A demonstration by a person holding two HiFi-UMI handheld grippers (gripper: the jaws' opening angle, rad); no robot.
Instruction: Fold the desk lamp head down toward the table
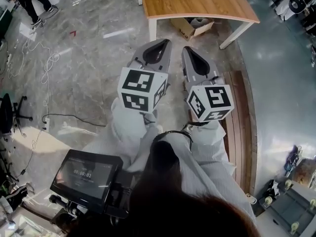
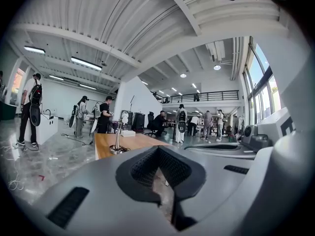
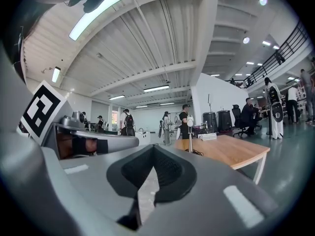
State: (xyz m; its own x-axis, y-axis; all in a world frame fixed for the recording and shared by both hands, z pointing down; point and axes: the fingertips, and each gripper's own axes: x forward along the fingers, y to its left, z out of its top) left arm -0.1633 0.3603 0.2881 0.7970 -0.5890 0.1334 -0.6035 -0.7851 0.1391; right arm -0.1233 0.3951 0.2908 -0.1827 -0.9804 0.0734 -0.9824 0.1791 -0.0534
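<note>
While left tool (image 1: 159,46) and right tool (image 1: 190,52) hang clenched and empty, one wooden counter (image 1: 207,6) stands on marbled floor (image 1: 94,58).
One desk lamp (image 3: 190,134) on it; one cardboard box (image 1: 190,28) beneath.

an open cardboard box (image 1: 190,27) sits far on the grey marble floor (image 1: 98,48). white cable (image 1: 47,65) loops at far left, a black chair (image 1: 9,113) at the left edge. a dark screen (image 1: 86,174) stands near left; wooden planks (image 1: 241,127) run along the right.
</note>
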